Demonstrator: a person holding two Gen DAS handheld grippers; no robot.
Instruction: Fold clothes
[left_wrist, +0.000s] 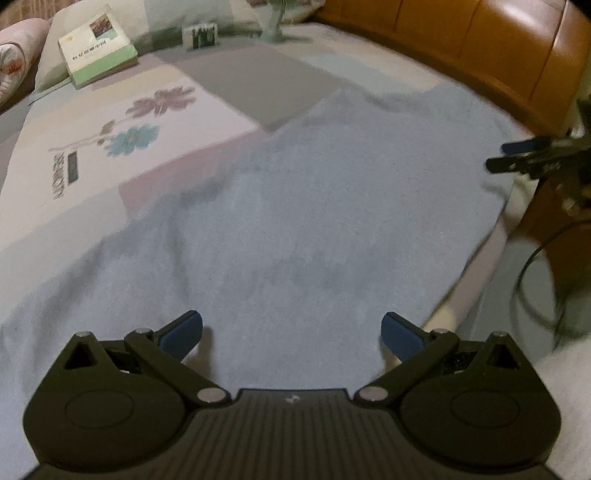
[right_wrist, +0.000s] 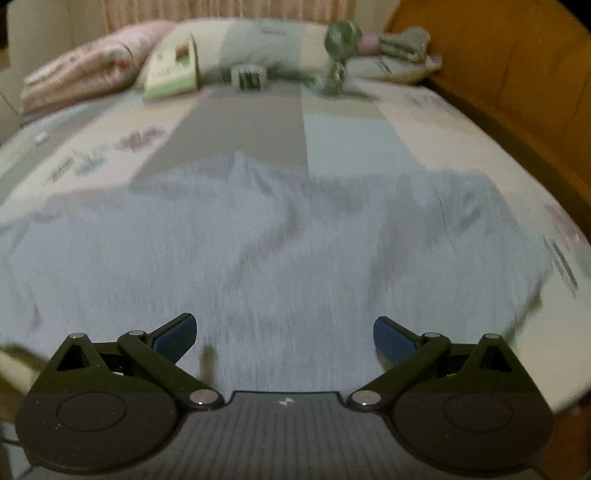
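A pale blue garment (left_wrist: 295, 221) lies spread flat on the bed, wrinkled in places. My left gripper (left_wrist: 291, 332) hovers just above its near edge, open, with nothing between the blue pads. The right gripper (left_wrist: 524, 155) shows in the left wrist view at the far right, above the garment's right edge. In the right wrist view the same garment (right_wrist: 280, 251) fills the middle, and my right gripper (right_wrist: 284, 336) stands open over its near hem, holding nothing. Both views are blurred.
A patchwork bedspread (left_wrist: 110, 140) covers the bed. At the far end lie a book (left_wrist: 98, 46), a small box (left_wrist: 201, 35), a green desk fan (right_wrist: 340, 55), pillows (right_wrist: 92, 62). A wooden bed frame (left_wrist: 480, 48) runs along the right side. A cable (left_wrist: 532, 273) hangs at right.
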